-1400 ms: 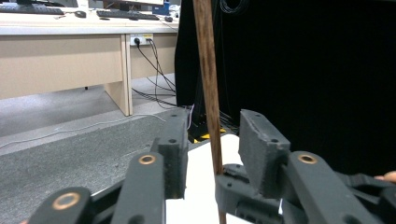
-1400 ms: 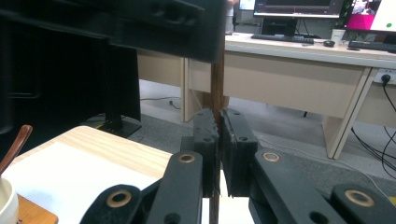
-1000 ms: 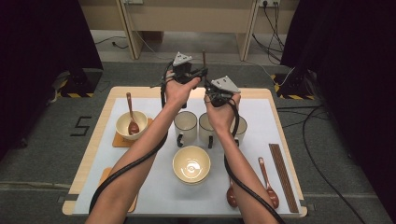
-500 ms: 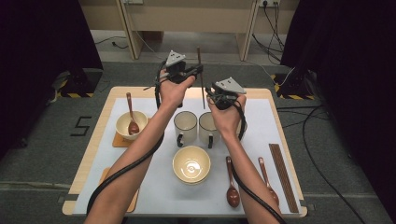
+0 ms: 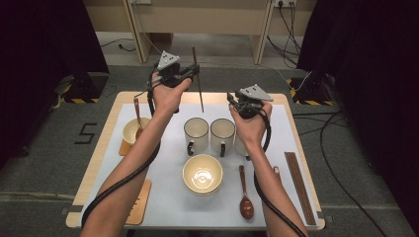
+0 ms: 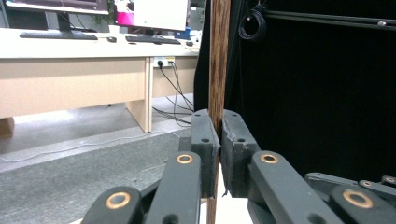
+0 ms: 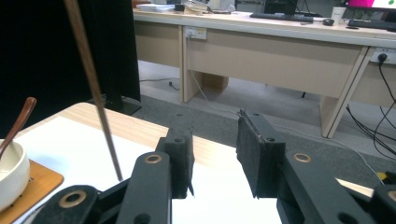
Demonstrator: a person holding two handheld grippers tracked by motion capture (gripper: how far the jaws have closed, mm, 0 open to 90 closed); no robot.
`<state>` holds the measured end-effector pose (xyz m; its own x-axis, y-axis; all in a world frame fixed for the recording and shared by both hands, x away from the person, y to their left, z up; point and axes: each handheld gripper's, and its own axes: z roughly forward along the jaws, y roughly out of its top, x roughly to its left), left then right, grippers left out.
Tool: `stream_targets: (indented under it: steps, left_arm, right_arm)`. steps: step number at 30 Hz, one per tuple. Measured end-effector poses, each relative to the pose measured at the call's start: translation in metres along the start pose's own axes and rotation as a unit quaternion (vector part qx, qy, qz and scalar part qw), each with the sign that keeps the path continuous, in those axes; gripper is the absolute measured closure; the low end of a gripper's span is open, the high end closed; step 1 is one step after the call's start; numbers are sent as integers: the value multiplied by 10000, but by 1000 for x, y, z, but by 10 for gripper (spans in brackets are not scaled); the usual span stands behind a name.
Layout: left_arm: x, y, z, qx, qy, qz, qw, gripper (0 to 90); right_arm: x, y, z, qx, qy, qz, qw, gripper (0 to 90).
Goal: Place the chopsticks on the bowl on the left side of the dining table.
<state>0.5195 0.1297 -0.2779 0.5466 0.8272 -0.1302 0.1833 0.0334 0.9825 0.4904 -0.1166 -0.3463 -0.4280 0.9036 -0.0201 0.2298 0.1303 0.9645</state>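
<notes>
A dark wooden chopstick [image 5: 197,84] hangs nearly upright over the far side of the white mat [image 5: 276,123]. My left gripper [image 5: 191,73] is shut on its upper part. In the left gripper view the pads [image 6: 208,140] pinch the chopstick [image 6: 218,60] between them. My right gripper [image 5: 231,100] is lower and to the right of the stick, above the mugs. Its jaws have just been opening and nothing lies between them. The right gripper [image 7: 215,154] view has the chopstick [image 7: 91,79] standing off to the left.
Two white mugs [image 5: 196,132] [image 5: 223,132] stand mid-mat, a cream bowl [image 5: 202,173] in front of them. A bowl with a spoon [image 5: 131,129] sits on a coaster at left. A brown spoon [image 5: 245,195] and a chopstick pair [image 5: 299,185] lie at right.
The right gripper has opened, let go of the chopstick and drifted right. The left gripper has carried the stick up and to the left.
</notes>
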Motion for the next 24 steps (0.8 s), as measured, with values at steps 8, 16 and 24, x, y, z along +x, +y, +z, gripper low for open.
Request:
stream_targets:
  steps: [8, 16, 24]
  left_arm:
    - [6, 6, -14, -38, 123, 123, 9998, 839]
    - [14, 7, -26, -15, 277, 148, 9995, 840]
    - [20, 8, -37, 4, 387, 197, 9991, 840]
  right_arm:
    - [-8, -6, -7, 93, -84, 4, 9999, 665]
    - [-15, -12, -14, 180, -139, 28, 9997, 658]
    - [-25, -18, -22, 222, -239, 101, 9994, 656]
